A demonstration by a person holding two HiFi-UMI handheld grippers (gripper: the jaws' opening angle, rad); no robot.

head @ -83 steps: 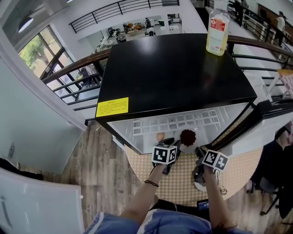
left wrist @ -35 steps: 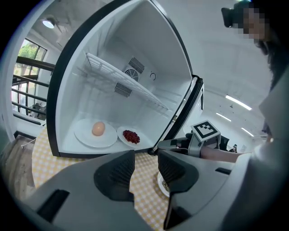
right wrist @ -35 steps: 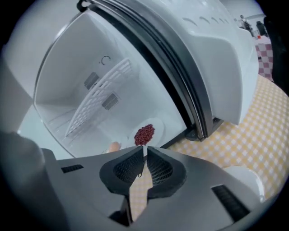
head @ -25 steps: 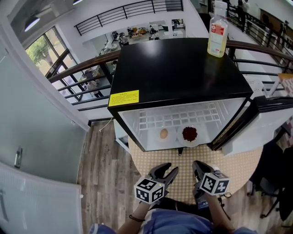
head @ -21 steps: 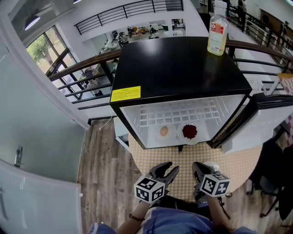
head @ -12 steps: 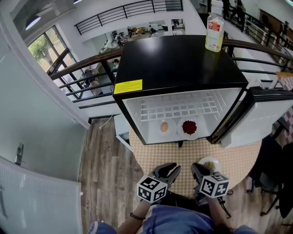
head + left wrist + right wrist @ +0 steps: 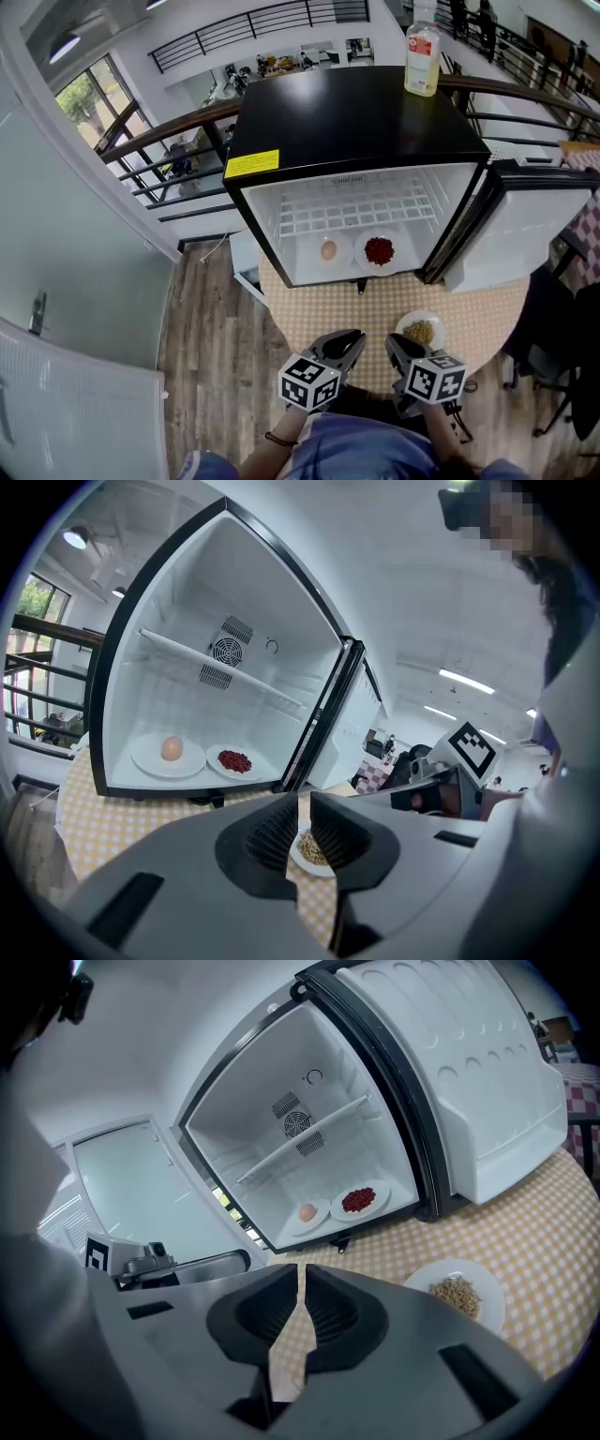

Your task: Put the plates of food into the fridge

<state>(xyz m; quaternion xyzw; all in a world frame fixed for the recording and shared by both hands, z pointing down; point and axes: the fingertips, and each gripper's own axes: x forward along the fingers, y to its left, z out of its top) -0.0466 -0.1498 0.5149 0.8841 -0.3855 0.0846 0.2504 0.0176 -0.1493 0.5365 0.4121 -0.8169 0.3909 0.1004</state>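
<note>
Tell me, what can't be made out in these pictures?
- Bottle label, head view: print too small to read.
- Yellow sticker on the fridge, head view: text too small.
- Red food inside the fridge, every view: too small to identify.

The top of the bottle (image 7: pixel 422 58) on the fridge (image 7: pixel 347 122) is cut off by the head view's top edge. Its label is too small to read, and so are the words on the yellow sticker (image 7: pixel 251 163). The person (image 7: pixel 366 455) is cut off at the bottom edge. The left gripper (image 7: pixel 300 803), its jaws just closing on nothing, hides most of the plate of brown bits (image 7: pixel 308 853) in its own view. I cannot tell what that food is.
</note>
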